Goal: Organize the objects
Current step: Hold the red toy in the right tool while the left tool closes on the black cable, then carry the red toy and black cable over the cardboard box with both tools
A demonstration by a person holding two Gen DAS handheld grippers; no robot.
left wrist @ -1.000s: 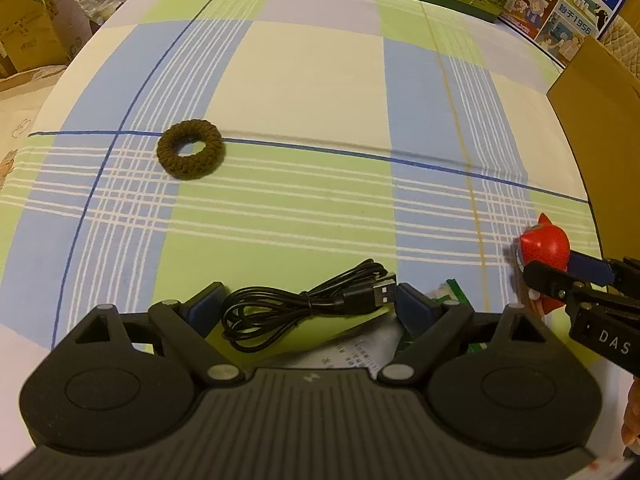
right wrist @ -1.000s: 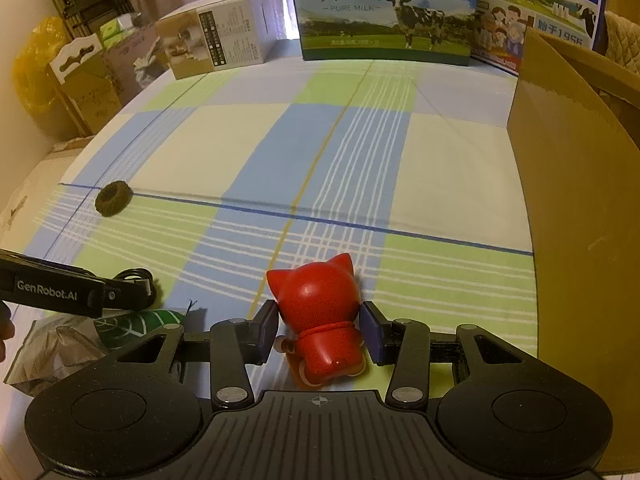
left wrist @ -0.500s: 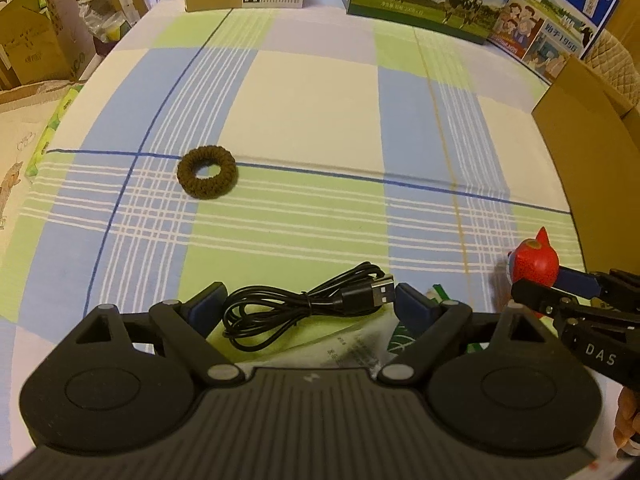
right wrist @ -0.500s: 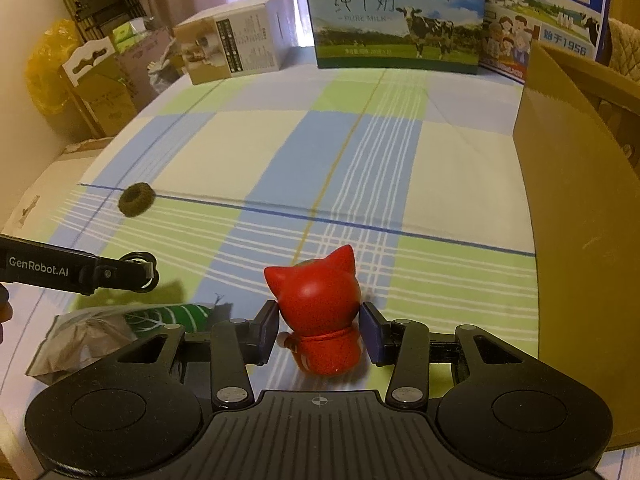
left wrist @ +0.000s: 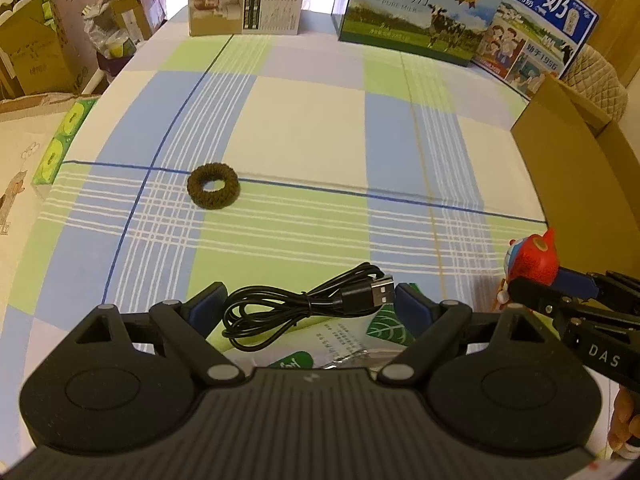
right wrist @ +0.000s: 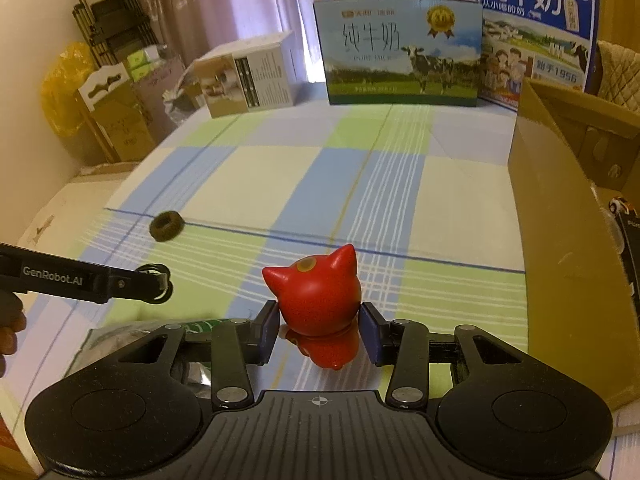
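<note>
Between the pads of my left gripper [left wrist: 308, 304] lies a coiled black USB cable [left wrist: 304, 312], and the gripper is shut on it, holding it above the table. In the right wrist view the left gripper [right wrist: 160, 284] shows at the left with the cable's loops [right wrist: 154, 269] at its tip. My right gripper [right wrist: 320, 332] is shut on a red toy figure with pointed ears [right wrist: 316, 300], held off the cloth. The left wrist view shows that toy [left wrist: 534, 260] at the far right. A brown hair tie [left wrist: 213, 186] lies flat on the checked tablecloth [left wrist: 320, 140].
An open cardboard box [right wrist: 560, 216] stands along the right side of the table. A green-leaf foil packet [left wrist: 384, 324] lies under the left gripper. Two milk cartons [right wrist: 404, 52] and a small printed box [right wrist: 248, 76] line the far edge. A hand [right wrist: 8, 332] shows at the left.
Both grippers have risen from the table with their loads: the cable in the left, the red toy in the right. The hair tie has stayed where it was.
</note>
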